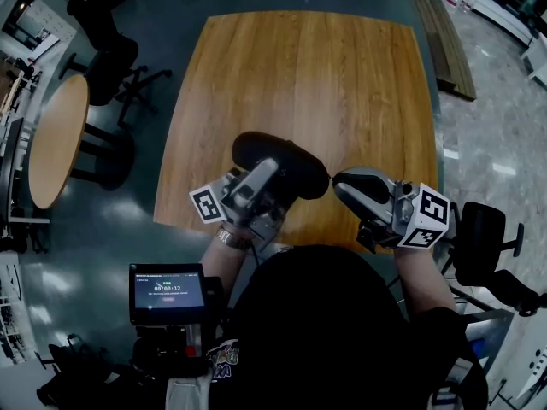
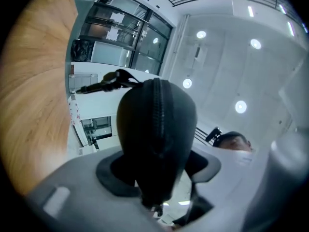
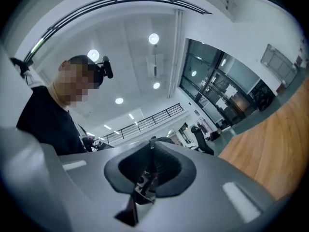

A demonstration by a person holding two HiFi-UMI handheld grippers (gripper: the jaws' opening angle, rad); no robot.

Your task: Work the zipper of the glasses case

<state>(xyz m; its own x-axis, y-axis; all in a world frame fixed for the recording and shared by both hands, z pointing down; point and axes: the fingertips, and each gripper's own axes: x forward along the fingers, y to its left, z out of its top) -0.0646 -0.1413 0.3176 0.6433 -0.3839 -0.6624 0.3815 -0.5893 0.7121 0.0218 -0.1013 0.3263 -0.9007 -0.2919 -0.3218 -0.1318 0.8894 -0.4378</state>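
A black oval glasses case (image 1: 282, 162) is held up over the near edge of the wooden table (image 1: 299, 75). My left gripper (image 1: 275, 186) is shut on it from below, its jaws standing wide around the body. In the left gripper view the case (image 2: 157, 129) fills the gap between the pads, and its zipper (image 2: 158, 105) runs up the middle. My right gripper (image 1: 335, 186) meets the case's right end. In the right gripper view its jaws (image 3: 150, 149) are shut, with a small metal zipper pull (image 3: 144, 185) pinched between the pads.
A round wooden table (image 1: 55, 139) and black chairs (image 1: 107, 41) stand to the left. Another black chair (image 1: 483, 237) is at the right, and a bench (image 1: 444, 41) lies at the far right. A small screen (image 1: 167, 291) hangs at the person's chest.
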